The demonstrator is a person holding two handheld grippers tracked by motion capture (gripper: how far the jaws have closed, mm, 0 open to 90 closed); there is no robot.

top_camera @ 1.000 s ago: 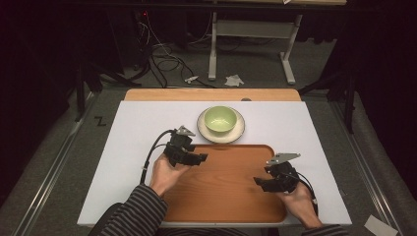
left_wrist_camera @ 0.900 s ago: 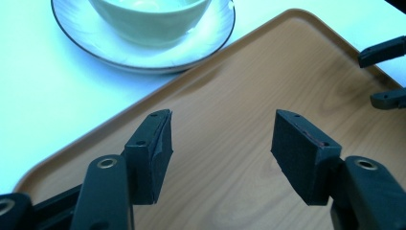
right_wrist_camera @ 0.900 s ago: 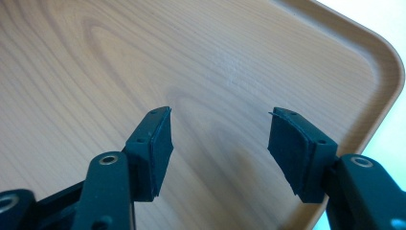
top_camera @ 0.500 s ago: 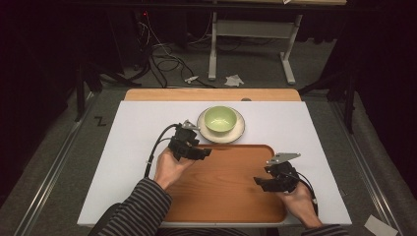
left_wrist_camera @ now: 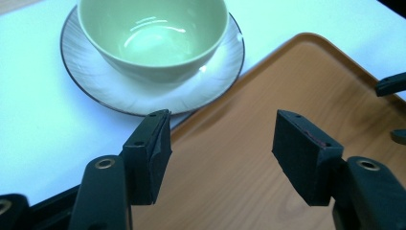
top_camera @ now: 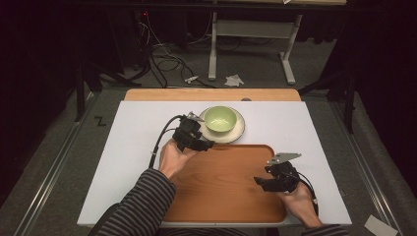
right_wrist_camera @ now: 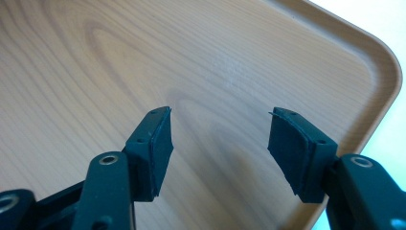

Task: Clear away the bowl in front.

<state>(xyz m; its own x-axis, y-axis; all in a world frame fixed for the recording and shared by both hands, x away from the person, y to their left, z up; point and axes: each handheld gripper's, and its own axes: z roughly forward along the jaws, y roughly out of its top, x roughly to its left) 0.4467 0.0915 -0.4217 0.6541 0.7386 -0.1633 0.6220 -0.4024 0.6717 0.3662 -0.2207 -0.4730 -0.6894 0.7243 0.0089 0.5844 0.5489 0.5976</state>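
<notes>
Your left gripper (top_camera: 205, 144), jaws spread and holding nothing, sits mid-frame beside the green bowl (top_camera: 220, 119); your right gripper (top_camera: 260, 183), equally spread, hovers over the tray (top_camera: 221, 182) at lower right.

One green bowl (top_camera: 220, 119), one white plate (top_camera: 238, 131) under it, one wooden tray (top_camera: 226, 182), one white mat (top_camera: 133, 147), two grippers, left gripper (top_camera: 205, 144) and right gripper (top_camera: 259, 183), two hands, one striped sleeve (top_camera: 142, 204), two paper scraps on floor (top_camera: 234, 80)

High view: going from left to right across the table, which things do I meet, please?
Left gripper → green bowl on its plate → right gripper, over the wooden tray.
</notes>
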